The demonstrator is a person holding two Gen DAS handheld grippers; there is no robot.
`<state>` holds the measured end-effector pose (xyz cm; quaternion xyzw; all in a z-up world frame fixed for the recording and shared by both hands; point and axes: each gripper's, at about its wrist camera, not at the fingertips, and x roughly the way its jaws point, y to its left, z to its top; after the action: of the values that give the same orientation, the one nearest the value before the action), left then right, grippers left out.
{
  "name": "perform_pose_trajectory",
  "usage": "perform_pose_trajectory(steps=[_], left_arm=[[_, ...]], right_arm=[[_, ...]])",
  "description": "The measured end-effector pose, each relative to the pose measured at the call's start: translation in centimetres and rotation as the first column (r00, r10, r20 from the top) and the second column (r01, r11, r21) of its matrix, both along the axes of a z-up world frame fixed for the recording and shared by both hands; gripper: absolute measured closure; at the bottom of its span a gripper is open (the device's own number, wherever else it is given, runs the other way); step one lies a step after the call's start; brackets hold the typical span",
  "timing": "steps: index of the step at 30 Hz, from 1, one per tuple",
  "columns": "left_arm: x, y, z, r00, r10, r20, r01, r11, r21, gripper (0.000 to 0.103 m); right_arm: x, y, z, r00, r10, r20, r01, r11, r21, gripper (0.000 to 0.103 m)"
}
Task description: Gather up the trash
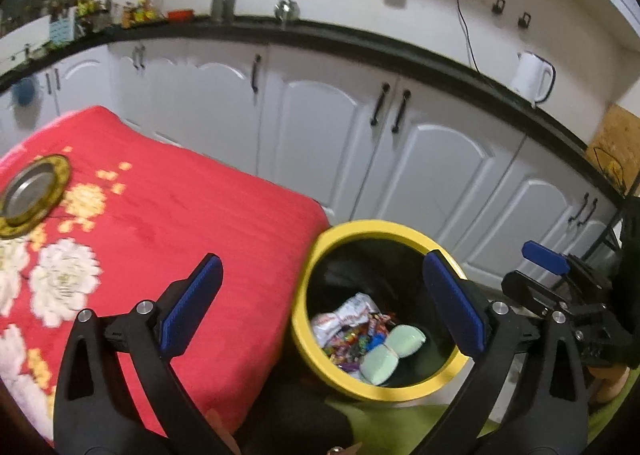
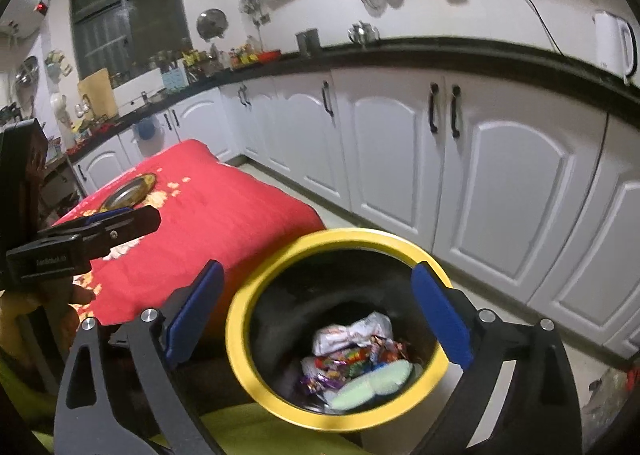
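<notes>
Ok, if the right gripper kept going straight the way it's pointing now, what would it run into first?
Most likely the yellow bin: the open right gripper points down into its mouth, so it would probably pass the rim and meet the wrappers piled inside. Depth is hard to judge in this view.

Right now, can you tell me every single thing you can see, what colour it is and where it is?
bin: one, yellow rim, dark inside, on the floor beside the table.
trash: a pile of colourful wrappers, a white packet and pale green pieces, at the bottom of the bin.
tablecloth: one, red with white and yellow flowers, over the table.
metal plate: one, silver with a gold rim, on the tablecloth's far left.
cabinets: a row, white with black handles, under the black counter.
kettle: one, white, on the counter at right.
left gripper: black with blue pads, open, empty.
right gripper: same colours, open, empty, above the bin.
</notes>
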<state>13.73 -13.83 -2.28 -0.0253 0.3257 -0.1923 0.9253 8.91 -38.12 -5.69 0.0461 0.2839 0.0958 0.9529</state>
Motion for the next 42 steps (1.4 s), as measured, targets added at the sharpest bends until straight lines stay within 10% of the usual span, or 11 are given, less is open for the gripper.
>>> perform_pose_trajectory(steps=[13, 27, 42], left_arm=[[-6.2, 7.0, 3.9, 0.971, 0.185, 0.151, -0.186, 0.983, -0.009, 0.011], [-14.5, 10.4, 2.9, 0.907, 0.288, 0.307, -0.299, 0.954, -0.013, 0.011], [-14.9, 10.6, 1.1, 0.902, 0.284, 0.325, -0.288, 0.957, -0.037, 0.011]], right_arm=[[-4.2, 7.2, 3.1, 0.982, 0.071, 0.174, -0.061, 0.996, -0.064, 0.006], [-9.5, 9.6, 2.1, 0.89, 0.006, 0.457, 0.014, 0.999, -0.04, 0.006], [-8.6, 10.6, -0.3, 0.915, 0.007, 0.404, 0.018, 0.998, -0.058, 0.006]])
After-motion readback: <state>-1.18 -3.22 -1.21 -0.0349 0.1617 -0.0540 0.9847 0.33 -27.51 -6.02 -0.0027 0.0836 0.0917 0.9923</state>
